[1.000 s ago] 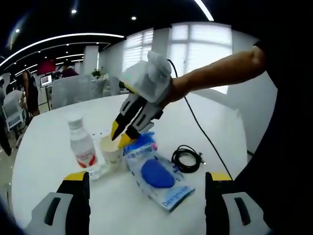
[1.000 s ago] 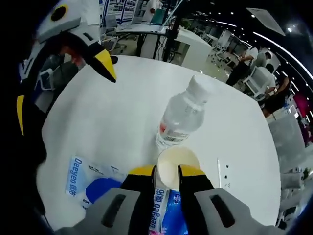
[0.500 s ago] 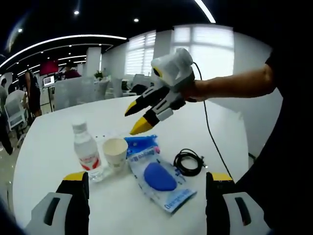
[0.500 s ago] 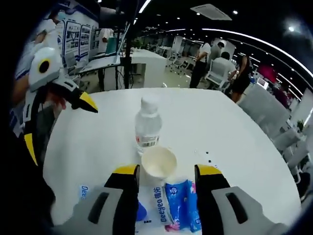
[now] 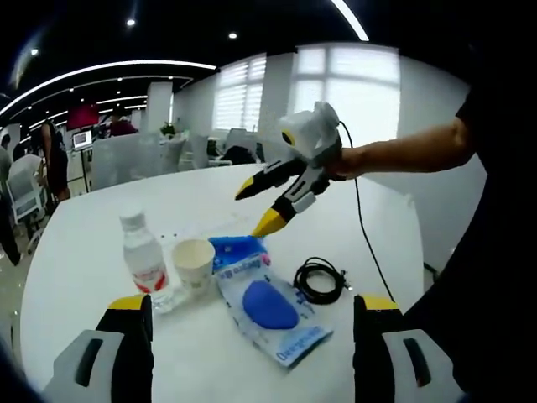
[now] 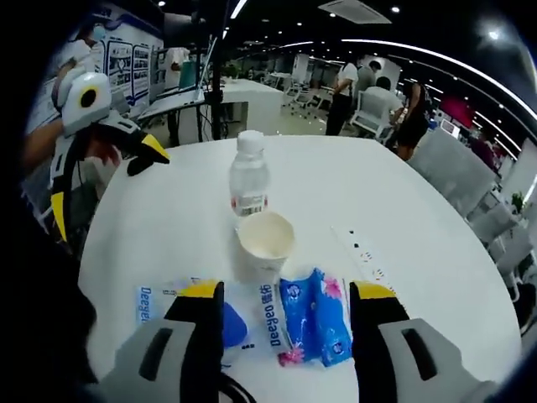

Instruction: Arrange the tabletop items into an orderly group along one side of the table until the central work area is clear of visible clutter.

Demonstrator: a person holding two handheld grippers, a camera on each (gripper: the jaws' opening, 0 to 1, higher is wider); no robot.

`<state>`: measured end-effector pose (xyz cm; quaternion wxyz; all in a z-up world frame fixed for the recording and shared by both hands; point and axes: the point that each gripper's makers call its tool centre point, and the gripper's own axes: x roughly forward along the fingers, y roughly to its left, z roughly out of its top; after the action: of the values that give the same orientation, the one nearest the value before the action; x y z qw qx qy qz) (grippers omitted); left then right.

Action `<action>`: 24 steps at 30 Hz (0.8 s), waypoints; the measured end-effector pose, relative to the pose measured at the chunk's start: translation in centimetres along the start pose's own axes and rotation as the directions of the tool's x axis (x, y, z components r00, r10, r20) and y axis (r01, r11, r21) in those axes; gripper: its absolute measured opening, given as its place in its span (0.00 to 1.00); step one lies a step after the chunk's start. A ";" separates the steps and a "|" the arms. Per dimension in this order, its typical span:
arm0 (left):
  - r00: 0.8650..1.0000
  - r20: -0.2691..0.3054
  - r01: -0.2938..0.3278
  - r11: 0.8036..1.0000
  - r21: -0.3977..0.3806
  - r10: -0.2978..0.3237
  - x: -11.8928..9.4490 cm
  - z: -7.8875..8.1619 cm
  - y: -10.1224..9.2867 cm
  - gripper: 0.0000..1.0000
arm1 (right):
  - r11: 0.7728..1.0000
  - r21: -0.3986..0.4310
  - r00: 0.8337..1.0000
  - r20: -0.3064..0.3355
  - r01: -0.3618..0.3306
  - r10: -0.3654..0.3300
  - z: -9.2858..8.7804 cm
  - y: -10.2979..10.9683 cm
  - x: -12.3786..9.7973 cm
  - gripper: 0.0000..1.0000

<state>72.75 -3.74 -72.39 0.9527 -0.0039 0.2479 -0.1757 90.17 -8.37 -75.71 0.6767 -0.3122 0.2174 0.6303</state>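
Note:
On the white round table (image 5: 75, 252) stand a clear water bottle (image 5: 141, 256) (image 6: 249, 180) and a paper cup (image 5: 193, 262) (image 6: 264, 242), side by side. Next to them lie a blue tissue pack (image 5: 238, 250) (image 6: 315, 316), a flat Deeyeo packet with a blue insert (image 5: 270, 309) (image 6: 161, 304) and a coiled black cable (image 5: 319, 277). My right gripper (image 5: 258, 206) (image 6: 285, 294) hangs open in the air above the tissue pack, holding nothing. My left gripper (image 5: 254, 306) (image 6: 105, 180) is open and held back at the table's near edge.
A white power strip (image 6: 366, 252) lies flat on the table beyond the cup. A person's arm (image 5: 403, 151) holds the right gripper, and its cord trails down to the table. Office desks, chairs and several people fill the room behind.
My right gripper let go of the cup's rim, opened wide and rose back away from it. The cup stays upright beside the bottle. The left gripper held still.

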 end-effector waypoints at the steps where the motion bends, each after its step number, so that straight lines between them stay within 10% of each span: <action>1: 1.000 0.000 0.000 1.000 -0.001 0.000 0.0 0.0 0.0 0.99 | 1.000 -0.001 1.000 -0.001 0.000 0.000 -0.1 -0.1 0.0 0.56; 24: 1.000 -0.017 0.006 1.000 -0.006 -0.006 0.2 -0.8 0.1 0.97 | 0.999 -0.043 0.990 -0.141 0.022 -0.028 -5.8 -2.5 5.1 0.18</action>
<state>72.60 -3.68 -73.16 0.9501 -0.0060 0.2563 -0.1777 93.75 -8.77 -82.94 0.6608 -0.3726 0.2480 0.6025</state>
